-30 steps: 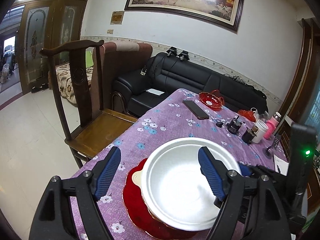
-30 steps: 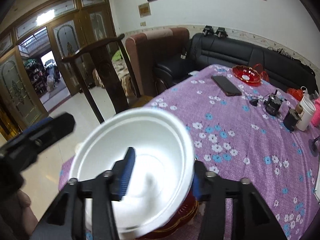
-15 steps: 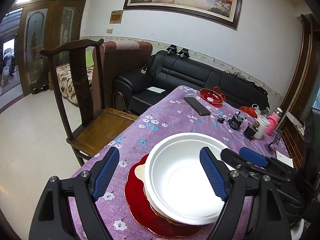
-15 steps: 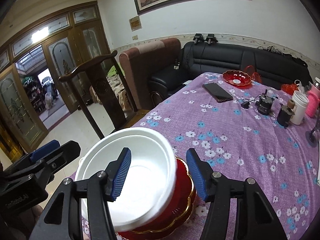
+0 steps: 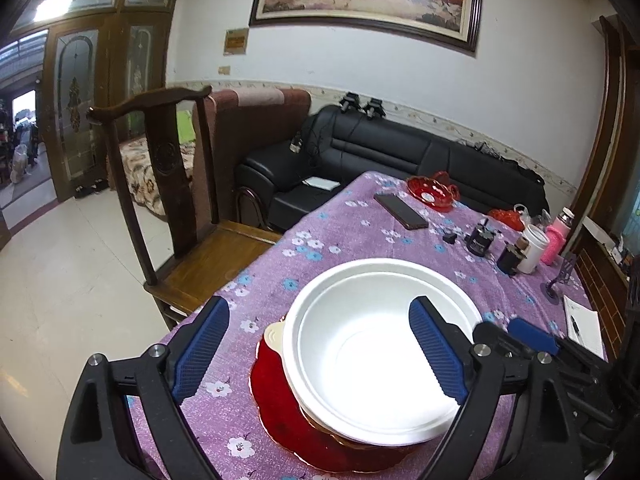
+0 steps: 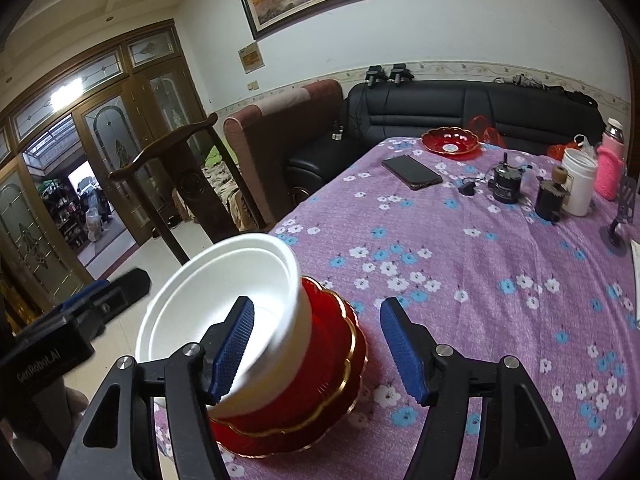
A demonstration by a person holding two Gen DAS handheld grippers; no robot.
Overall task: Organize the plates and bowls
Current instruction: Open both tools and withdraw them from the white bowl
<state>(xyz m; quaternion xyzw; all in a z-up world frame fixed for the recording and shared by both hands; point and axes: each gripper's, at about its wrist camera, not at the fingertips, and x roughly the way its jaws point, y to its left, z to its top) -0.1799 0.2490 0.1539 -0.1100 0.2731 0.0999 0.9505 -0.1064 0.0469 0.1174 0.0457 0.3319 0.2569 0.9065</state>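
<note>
Your right claw (image 6: 316,344) is released, with its left finger over the inside of the white bowl (image 6: 224,312) and its right finger outside, so the rim is between them but not gripped. Your left claw (image 5: 316,356) is also released and holds nothing; it hovers on both sides of the same bowl. The white bowl sits on top of the red plates (image 6: 320,368), at the tabletop (image 6: 480,280) corner nearest to you. I judge the bowl to be light and thin, perhaps foam, so it can dent or slip; take it at the rim with gentle pressure. The plates below look stiff and glossy, probably fragile. The stack is close to the tabletop edge beside the wooden chair (image 5: 168,200). Beyond the stack the cloth is free up to the phone (image 6: 412,172), so there is room to move forward.
</note>
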